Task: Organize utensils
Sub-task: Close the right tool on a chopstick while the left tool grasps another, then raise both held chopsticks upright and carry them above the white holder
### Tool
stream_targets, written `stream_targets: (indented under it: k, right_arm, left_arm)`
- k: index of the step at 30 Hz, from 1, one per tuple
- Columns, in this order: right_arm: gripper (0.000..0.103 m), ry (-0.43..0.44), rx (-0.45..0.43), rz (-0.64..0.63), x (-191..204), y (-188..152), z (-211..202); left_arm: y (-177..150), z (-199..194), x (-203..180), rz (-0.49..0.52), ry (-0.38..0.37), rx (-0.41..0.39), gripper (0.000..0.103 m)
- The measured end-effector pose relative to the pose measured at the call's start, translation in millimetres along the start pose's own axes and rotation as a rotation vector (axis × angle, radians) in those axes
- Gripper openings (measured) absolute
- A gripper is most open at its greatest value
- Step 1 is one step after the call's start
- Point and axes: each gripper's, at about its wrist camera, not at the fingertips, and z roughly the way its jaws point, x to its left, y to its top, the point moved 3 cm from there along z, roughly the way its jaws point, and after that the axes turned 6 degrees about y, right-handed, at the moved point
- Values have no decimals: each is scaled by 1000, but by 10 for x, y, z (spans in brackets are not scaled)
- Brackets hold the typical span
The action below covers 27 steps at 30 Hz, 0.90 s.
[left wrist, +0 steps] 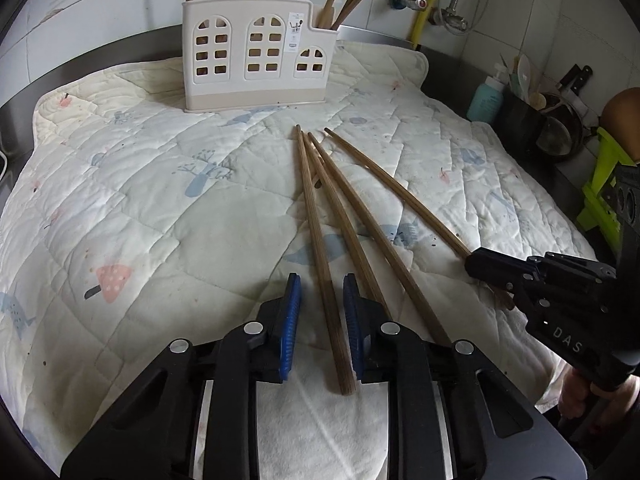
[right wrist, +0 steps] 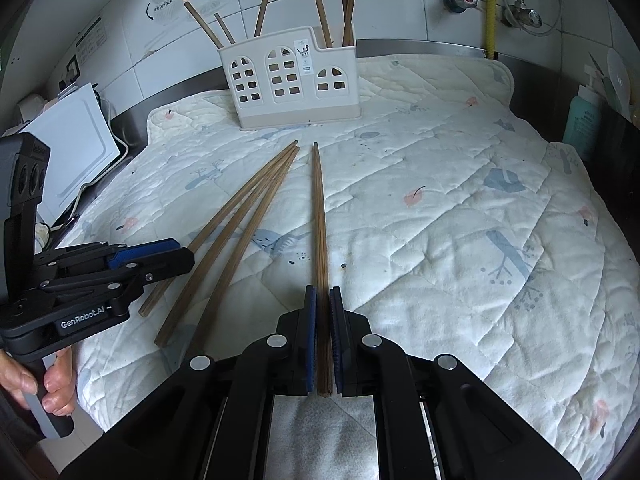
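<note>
1. Four long wooden chopsticks lie on the quilted cotton mat, thin tips toward the cream plastic holder.
2. The right gripper is clamped on the rightmost chopstick, lengthwise.
3. The left gripper is spread, straddling the leftmost chopstick without pinching it.

Right gripper fingers clamp a chopstick lying on the quilt.

"GenRobot.AI" on left tool; "DAS" on right tool.
</note>
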Motion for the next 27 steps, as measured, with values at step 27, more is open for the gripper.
stream_targets:
  k: [27]
  right_arm:
    - [6,-6,-96,-44,66,239,-389]
  left_arm:
    - [56,-180,84,-88,19,-45,5]
